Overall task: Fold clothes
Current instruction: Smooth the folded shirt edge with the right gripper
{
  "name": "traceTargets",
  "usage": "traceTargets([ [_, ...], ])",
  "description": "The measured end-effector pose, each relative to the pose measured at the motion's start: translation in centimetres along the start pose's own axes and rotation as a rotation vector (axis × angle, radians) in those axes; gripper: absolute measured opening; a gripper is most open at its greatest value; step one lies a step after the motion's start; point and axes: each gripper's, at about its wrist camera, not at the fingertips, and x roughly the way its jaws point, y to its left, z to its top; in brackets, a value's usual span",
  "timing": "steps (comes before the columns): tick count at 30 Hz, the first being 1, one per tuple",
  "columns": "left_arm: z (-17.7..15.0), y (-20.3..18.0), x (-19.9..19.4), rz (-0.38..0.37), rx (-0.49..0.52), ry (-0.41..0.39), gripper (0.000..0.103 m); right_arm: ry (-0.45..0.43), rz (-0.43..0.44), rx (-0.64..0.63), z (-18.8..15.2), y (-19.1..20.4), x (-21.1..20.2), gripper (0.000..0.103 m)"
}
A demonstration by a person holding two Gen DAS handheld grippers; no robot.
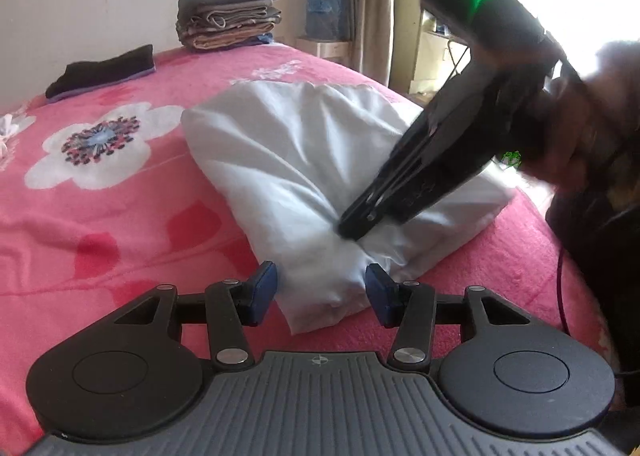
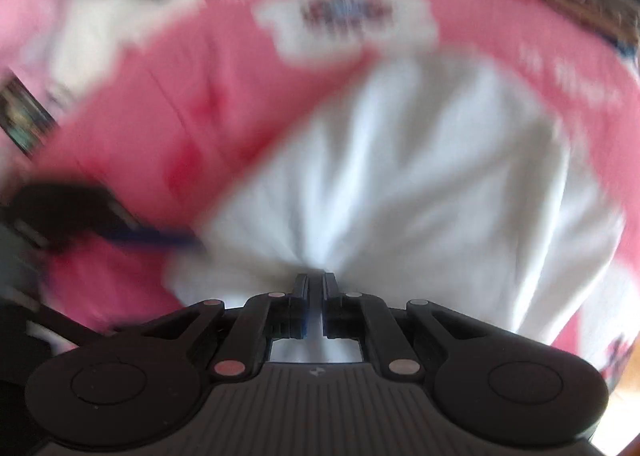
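Note:
A white garment (image 1: 288, 144), bundled and creased, lies on the pink flowered blanket (image 1: 100, 216). My right gripper (image 1: 352, 230) comes down from the upper right and is shut on a pinch of the white cloth near its front end. In the right wrist view the same gripper (image 2: 316, 280) has its jaws together with the white garment (image 2: 420, 184) gathered into them. My left gripper (image 1: 320, 292) is open, its blue pads (image 1: 262, 292) standing on either side of the garment's near corner without squeezing it. The right wrist view is blurred.
A stack of folded clothes (image 1: 230, 22) sits at the far edge of the bed by the wall. A black folded garment (image 1: 102, 72) lies at the far left. The bed's edge curves off at the right, where a person's hand (image 1: 580, 128) holds the right gripper.

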Motion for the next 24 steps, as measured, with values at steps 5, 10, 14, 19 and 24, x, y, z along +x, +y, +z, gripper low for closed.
traceTargets([
  [5,0.8,-0.2,-1.8,0.048,0.047,-0.048,0.049,-0.084,0.021,0.085,0.0,-0.4,-3.3,0.005],
  [10,1.8,-0.5,-1.1,0.023,0.049,-0.079,0.049,-0.118,-0.014,0.010,-1.1,0.6,-6.5,0.005],
  [14,1.6,-0.4,2.1,-0.011,0.033,0.003,0.049,-0.020,-0.039,0.059,-3.4,-0.1,-3.9,0.004],
  [19,1.0,-0.2,2.9,-0.004,0.073,0.035,0.049,-0.044,-0.037,0.128,-4.0,-0.7,-3.2,0.004],
  [24,0.6,0.0,2.6,0.000,0.097,0.040,0.050,-0.069,-0.059,0.118,-4.2,-0.5,-4.3,0.004],
])
